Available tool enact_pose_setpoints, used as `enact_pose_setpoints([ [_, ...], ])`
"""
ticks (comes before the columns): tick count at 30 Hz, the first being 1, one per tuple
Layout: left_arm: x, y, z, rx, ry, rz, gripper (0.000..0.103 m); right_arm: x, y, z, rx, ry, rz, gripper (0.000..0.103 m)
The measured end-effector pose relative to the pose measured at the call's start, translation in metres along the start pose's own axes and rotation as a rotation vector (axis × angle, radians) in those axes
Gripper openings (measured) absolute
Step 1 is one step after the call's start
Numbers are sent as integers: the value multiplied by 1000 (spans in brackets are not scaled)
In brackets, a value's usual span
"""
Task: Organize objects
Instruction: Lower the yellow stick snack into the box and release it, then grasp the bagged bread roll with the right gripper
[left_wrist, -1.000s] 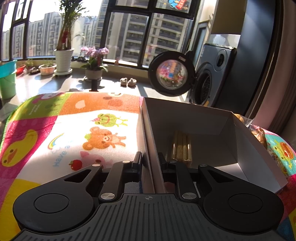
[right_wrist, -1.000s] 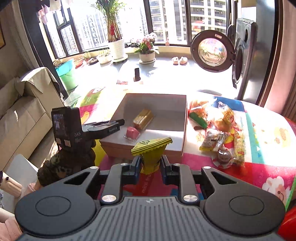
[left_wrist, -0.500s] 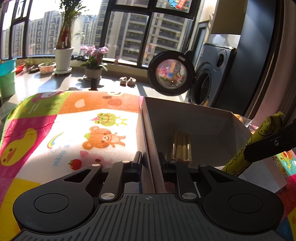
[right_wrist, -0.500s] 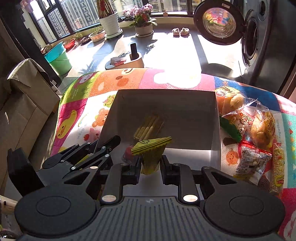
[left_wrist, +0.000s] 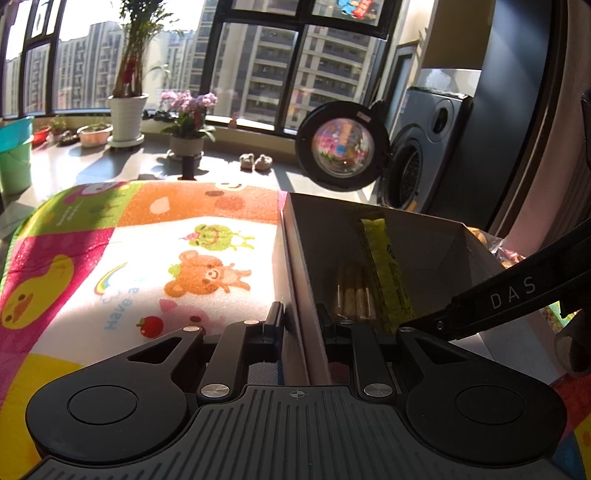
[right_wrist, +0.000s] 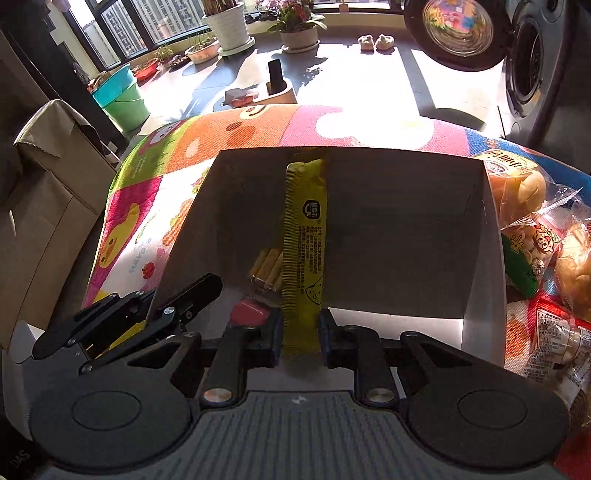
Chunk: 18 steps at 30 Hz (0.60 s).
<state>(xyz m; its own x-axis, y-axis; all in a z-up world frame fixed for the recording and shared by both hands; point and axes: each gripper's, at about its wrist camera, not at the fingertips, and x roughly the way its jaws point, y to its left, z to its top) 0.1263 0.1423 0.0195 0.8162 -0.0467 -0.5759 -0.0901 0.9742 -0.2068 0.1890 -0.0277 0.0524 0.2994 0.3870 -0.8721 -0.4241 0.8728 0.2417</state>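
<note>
While my right gripper (right_wrist: 300, 328) reaches over the near wall of the cardboard box (right_wrist: 480, 258), its jaws sit narrowly on either side of the long yellow snack stick (right_wrist: 306, 236), closed on its near end as far as I can judge, though the contact itself is partly hidden. The stick lies lengthwise inside the box, its far end leaning against the back wall, just beside a clear pack of biscuit sticks (right_wrist: 266, 271) and a small red sweet (right_wrist: 248, 312). My left gripper (left_wrist: 298, 325) pinches the left wall of the box, one finger outside over the cartoon mat (left_wrist: 147, 258) and one inside, so I take it to be steadying the box. I judge the yellow stick to be light, with a slick crinkly foil wrap and a soft filling that would bend or dent if squeezed hard; the flat crimped seam at the end is the safest place to hold, since it will not crush. Gripped only at one end, it may droop or swing, so it wants a gentle set-down flat on the box floor. More wrapped snacks, buns and packets (right_wrist: 535, 236), wait in a heap on the mat to the right of the box, which suggests the sorting is only partly done.
</note>
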Motion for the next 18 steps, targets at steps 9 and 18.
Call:
enact_pose_setpoints([
  [9, 0, 0, -1, -1, 2, 3, 20, -68, -18, 5, -35, -178, 25, 37],
  [18, 1, 0, -2, 2, 1, 9, 19, -37, -137, 75, 233, -303, -270, 80],
])
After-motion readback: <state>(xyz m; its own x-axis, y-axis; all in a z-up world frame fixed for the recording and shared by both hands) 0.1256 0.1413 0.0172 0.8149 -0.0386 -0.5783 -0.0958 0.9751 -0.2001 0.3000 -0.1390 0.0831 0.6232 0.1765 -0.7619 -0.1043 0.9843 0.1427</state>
